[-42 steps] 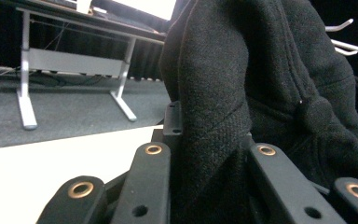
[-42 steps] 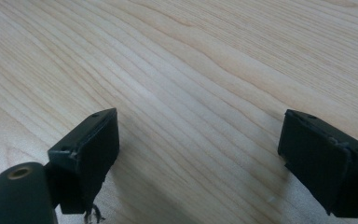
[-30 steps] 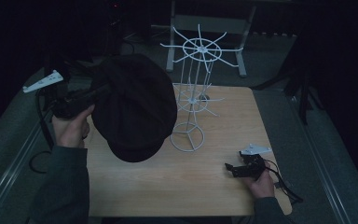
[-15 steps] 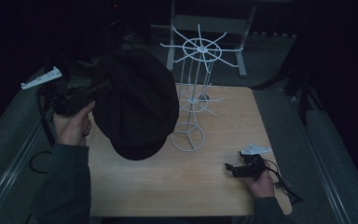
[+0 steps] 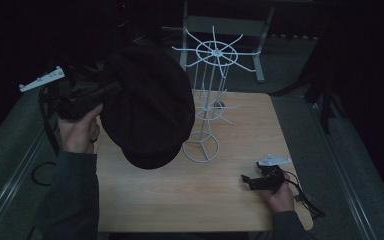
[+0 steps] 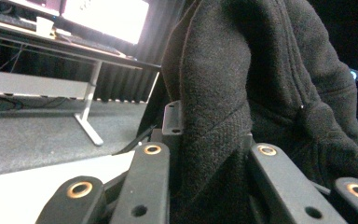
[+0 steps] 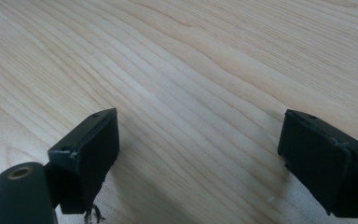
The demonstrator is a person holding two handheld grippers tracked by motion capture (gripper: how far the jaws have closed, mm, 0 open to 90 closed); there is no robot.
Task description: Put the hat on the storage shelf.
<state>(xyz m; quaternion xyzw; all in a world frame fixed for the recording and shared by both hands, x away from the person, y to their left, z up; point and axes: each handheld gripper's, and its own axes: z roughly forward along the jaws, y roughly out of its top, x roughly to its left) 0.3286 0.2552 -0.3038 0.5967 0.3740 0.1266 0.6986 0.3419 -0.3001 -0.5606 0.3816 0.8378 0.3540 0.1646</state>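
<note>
Your left gripper (image 5: 105, 92) has carried the cap (image 5: 147, 105) up toward the rack (image 5: 212, 52), fingers clamped on it; your right gripper (image 5: 252, 181) rests on the counter (image 5: 180, 200), fingers apart.

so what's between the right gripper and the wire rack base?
Nothing. In the high view, bare wooden table separates the right gripper from the white wire rack. The black cap hangs left, clamped by the left gripper.

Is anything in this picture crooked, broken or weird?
Nothing looks broken or spilled. The black hat hangs in the air, pinched at its edge by the left tool, so it droops limp beside the white wire rack, which stands upright. The right tool rests open on the wooden table.
</note>
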